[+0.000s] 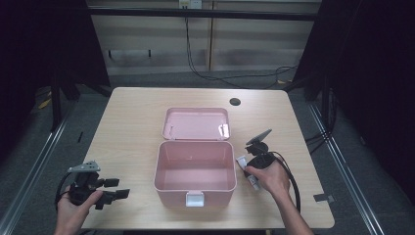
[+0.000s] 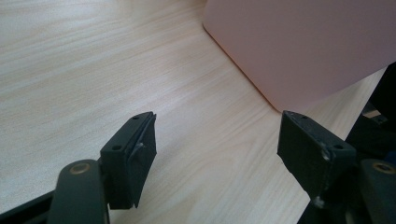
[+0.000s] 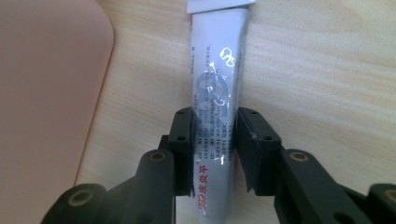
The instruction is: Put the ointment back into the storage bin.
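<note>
Flat on the table (image 3: pixel 327 70), the tube (image 3: pixel 217 93) lies lengthwise between the right tool (image 3: pixel 215 149)'s clamping jaws.

A light wooden table (image 1: pixel 132 127) with rounded corners stands on grey carpet floor (image 1: pixel 34 161). A round cable hole (image 1: pixel 235 102) sits near its far edge. Beyond it, pale wall panels (image 1: pixel 161 44) run under a dark rail, with black cables (image 1: pixel 210 73) hanging down onto the floor. Dark curtains (image 1: pixel 381 73) close both sides; metal floor rails (image 1: pixel 342 156) flank the table. Lighting is dim and even.
</note>
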